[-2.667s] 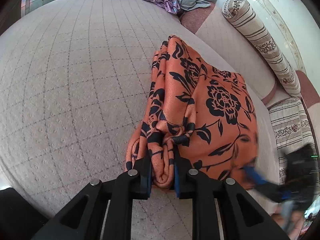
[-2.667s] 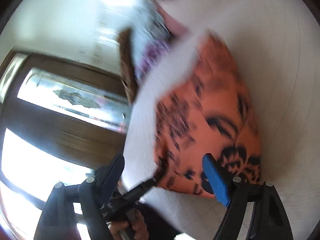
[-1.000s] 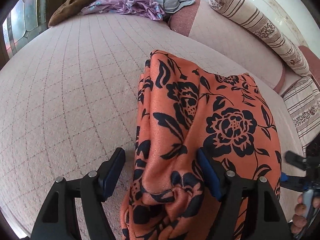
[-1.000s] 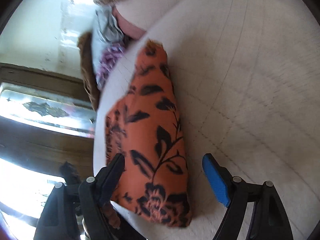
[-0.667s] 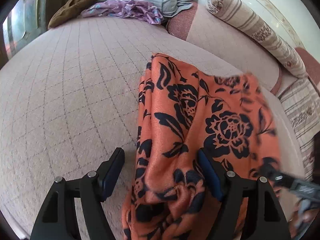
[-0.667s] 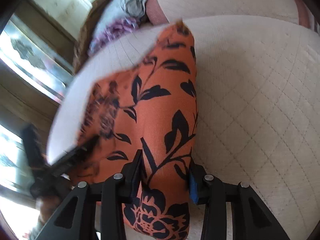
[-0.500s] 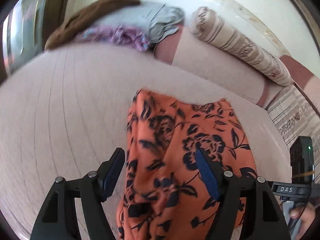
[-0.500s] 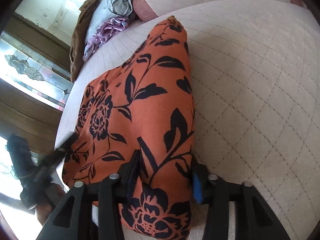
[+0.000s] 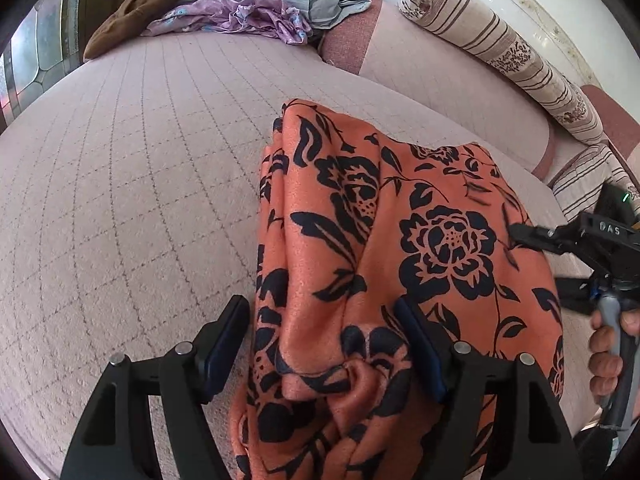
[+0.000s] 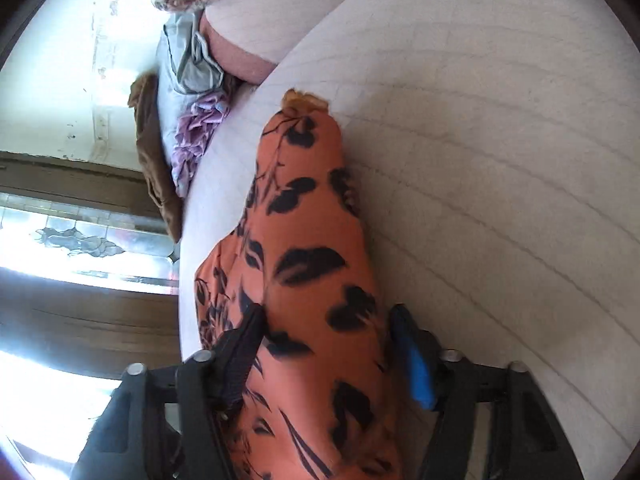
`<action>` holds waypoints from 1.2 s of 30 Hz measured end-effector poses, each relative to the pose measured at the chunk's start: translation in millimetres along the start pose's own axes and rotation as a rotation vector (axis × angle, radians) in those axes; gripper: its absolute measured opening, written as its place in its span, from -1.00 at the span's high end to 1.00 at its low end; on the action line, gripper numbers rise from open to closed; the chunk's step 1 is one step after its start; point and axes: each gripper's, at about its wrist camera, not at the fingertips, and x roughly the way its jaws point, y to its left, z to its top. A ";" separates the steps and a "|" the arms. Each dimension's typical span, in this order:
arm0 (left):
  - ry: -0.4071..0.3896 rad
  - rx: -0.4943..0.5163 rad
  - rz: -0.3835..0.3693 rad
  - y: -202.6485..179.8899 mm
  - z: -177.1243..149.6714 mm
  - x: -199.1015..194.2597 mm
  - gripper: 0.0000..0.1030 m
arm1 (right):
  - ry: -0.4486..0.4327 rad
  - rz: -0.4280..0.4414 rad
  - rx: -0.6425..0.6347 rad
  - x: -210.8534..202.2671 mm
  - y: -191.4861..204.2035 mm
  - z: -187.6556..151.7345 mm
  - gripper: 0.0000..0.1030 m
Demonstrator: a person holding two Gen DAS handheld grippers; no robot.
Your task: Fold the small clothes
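On quilted bed [image 9: 120, 200], folded floral garment [image 9: 400, 240].

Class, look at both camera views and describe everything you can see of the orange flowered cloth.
The orange cloth is a thin, slightly shiny fabric printed with black roses and leaves. It lies folded in several layers on the pale quilted cover, its near end bunched into soft rolls. The left tongs stand open around that bunched end. The right tongs straddle another edge; the view is blurred, so whether they are gripping it is unclear.
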 end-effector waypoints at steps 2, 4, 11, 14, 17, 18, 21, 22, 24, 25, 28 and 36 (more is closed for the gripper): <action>0.000 -0.002 -0.001 -6.4 3.8 5.1 -0.51 | -0.029 -0.136 -0.141 -2.4 31.4 -4.9 0.28; 0.002 -0.001 0.004 -7.4 4.0 5.3 -0.52 | -0.062 -0.278 -0.241 -0.2 46.2 -14.0 0.30; 0.007 -0.008 -0.008 -5.4 5.7 7.9 -0.52 | -0.047 -0.183 -0.153 -10.5 30.2 -19.7 -0.26; 0.008 -0.009 -0.008 -5.3 6.0 7.8 -0.52 | -0.061 -0.161 -0.178 -28.0 30.2 -34.6 -0.39; 0.009 -0.007 -0.008 -4.8 6.9 8.7 -0.52 | 0.008 -0.131 -0.136 -16.0 21.2 -43.3 -0.30; 0.008 -0.007 -0.010 -4.7 6.2 8.4 -0.52 | 0.037 -0.138 -0.156 -9.6 22.8 -45.8 0.08; 0.007 -0.013 -0.013 -3.7 6.0 8.3 -0.52 | -0.006 -0.232 -0.264 -14.1 49.5 -54.7 0.26; 0.007 -0.014 -0.012 -4.1 6.2 8.5 -0.52 | -0.020 -0.257 -0.288 -16.2 57.6 -57.3 0.27; 0.007 -0.010 -0.008 -5.5 5.9 8.7 -0.53 | -0.017 -0.314 -0.310 -7.8 55.9 -61.0 0.24; 0.005 -0.009 -0.009 -5.3 5.7 8.6 -0.53 | -0.006 -0.323 -0.293 -3.9 46.8 -61.1 -0.03; 0.006 -0.019 -0.021 -2.7 6.3 8.6 -0.53 | -0.025 -0.229 -0.148 -15.4 24.1 -59.5 -0.30; -0.010 -0.016 -0.014 -4.7 5.2 8.8 -0.54 | 0.008 -0.258 -0.276 -20.9 21.0 -99.7 0.13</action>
